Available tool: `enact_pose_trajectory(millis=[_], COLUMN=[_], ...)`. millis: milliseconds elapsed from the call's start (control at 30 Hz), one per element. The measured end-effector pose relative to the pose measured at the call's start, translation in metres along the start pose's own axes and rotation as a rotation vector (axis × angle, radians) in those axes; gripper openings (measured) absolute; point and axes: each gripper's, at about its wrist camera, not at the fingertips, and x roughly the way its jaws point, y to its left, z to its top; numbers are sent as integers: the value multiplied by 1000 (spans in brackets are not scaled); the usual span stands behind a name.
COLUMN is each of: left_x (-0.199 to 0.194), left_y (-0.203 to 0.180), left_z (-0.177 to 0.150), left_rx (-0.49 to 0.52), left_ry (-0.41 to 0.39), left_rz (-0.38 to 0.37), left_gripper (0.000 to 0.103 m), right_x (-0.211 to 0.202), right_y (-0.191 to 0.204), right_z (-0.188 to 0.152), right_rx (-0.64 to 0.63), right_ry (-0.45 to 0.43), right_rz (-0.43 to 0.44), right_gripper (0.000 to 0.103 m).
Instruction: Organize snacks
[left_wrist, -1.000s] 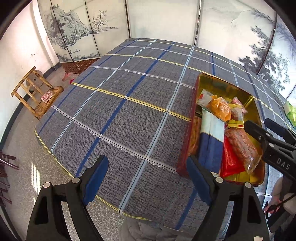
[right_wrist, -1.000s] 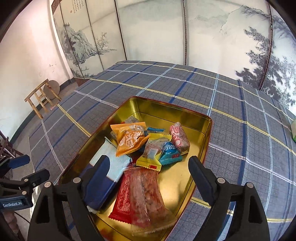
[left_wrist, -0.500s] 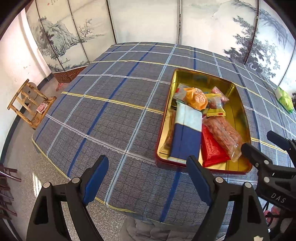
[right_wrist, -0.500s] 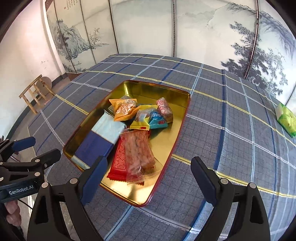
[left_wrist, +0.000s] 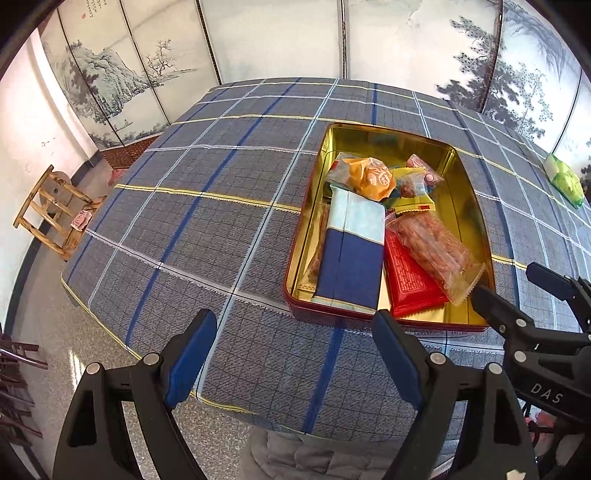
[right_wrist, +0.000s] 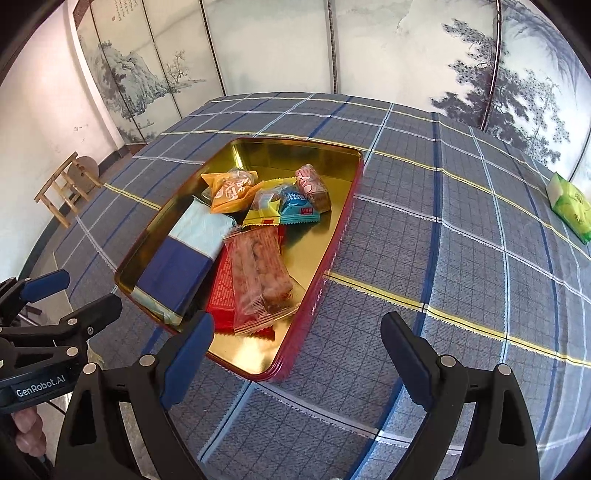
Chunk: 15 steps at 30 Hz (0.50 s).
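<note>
The gold tin (left_wrist: 476, 206) is now seen whole in the left wrist view, right of centre, where a second ago only a slice of it was caught at the right edge; in the right wrist view it has slid from the middle of the frame to left of centre, and more checked tablecloth (right_wrist: 461, 229) is exposed on the right, with a green packet (right_wrist: 570, 205) brought in at the right edge. The snacks are still piled in the tin: a blue and pale pack (left_wrist: 351, 254), a red pack (left_wrist: 410, 277), a clear long pack (left_wrist: 436, 251) laid over it, an orange pouch (left_wrist: 373, 177). The left gripper (left_wrist: 295, 354) is held pitched down over the near tablecloth, fingers spread wide, nothing between them. The right gripper (right_wrist: 297, 354) is tilted down likewise, fingers apart and empty, its left finger (right_wrist: 184, 354) seen over the tin's near rim.
</note>
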Motion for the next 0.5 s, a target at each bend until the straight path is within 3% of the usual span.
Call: enact_pose_trajectory(millis=[500], left_x=[1], left_y=[-1], left_z=[0], left_rx=[4], left_ry=[6], left_rz=[0], left_gripper=[84], right_x=[5], right_y=[3], right_z=[-4], right_rx=[-5], right_ry=[23], right_rz=[12], right_gripper=[92])
